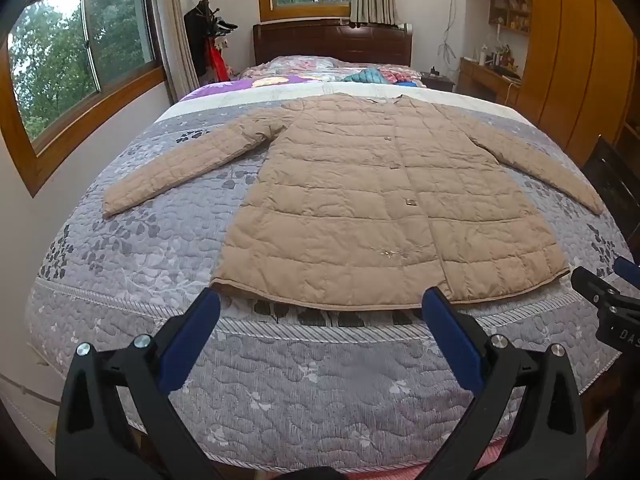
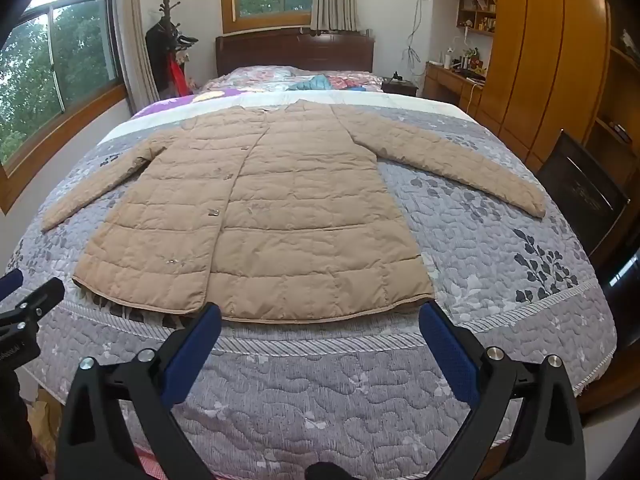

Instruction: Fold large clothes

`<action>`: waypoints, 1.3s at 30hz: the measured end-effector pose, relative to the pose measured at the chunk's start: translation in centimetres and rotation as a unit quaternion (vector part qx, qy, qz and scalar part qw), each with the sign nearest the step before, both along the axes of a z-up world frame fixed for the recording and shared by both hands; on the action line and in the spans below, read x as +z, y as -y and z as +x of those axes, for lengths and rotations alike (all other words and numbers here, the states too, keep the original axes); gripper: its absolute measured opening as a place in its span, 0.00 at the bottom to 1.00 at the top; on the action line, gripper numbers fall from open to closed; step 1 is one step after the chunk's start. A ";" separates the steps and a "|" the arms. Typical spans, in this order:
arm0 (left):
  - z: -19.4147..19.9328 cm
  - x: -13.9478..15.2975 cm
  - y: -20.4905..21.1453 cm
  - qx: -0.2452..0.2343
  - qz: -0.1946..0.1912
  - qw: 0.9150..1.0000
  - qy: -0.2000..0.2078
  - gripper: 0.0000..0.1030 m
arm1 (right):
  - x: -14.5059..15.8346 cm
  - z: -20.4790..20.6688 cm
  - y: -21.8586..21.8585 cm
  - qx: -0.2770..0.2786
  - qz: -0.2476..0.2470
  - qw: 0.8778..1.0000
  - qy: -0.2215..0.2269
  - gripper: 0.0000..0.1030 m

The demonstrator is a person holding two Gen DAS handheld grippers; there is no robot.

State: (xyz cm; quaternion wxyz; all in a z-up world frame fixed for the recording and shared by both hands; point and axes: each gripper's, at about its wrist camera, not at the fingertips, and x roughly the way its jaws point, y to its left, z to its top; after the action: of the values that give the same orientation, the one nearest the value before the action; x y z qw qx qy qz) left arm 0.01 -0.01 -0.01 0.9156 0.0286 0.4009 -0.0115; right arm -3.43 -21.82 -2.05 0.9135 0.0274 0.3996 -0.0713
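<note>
Both tongs, left gripper (image 1: 320,300) and right gripper (image 2: 320,316), hang wide open and empty, and the coat (image 1: 384,204) lies flat on the bed (image 1: 280,380) at 12 o'clock, so I'd pinch a sleeve cuff first and fold inward.

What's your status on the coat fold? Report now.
Left gripper open, right gripper open, both empty, short of the hem. Tan quilted coat flat on the bed, buttoned, sleeves spread, unfolded. Nothing in the way.
</note>
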 end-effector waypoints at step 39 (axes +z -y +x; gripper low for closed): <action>-0.2 0.2 0.0 -0.001 -0.001 1.000 0.003 0.97 | -0.1 0.0 -0.1 0.001 0.000 1.000 0.001 0.96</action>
State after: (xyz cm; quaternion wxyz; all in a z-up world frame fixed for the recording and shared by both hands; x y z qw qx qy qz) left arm -0.15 0.04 0.21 0.9167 0.0279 0.3985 -0.0128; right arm -3.45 -21.68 -2.13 0.9140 0.0275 0.3987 -0.0702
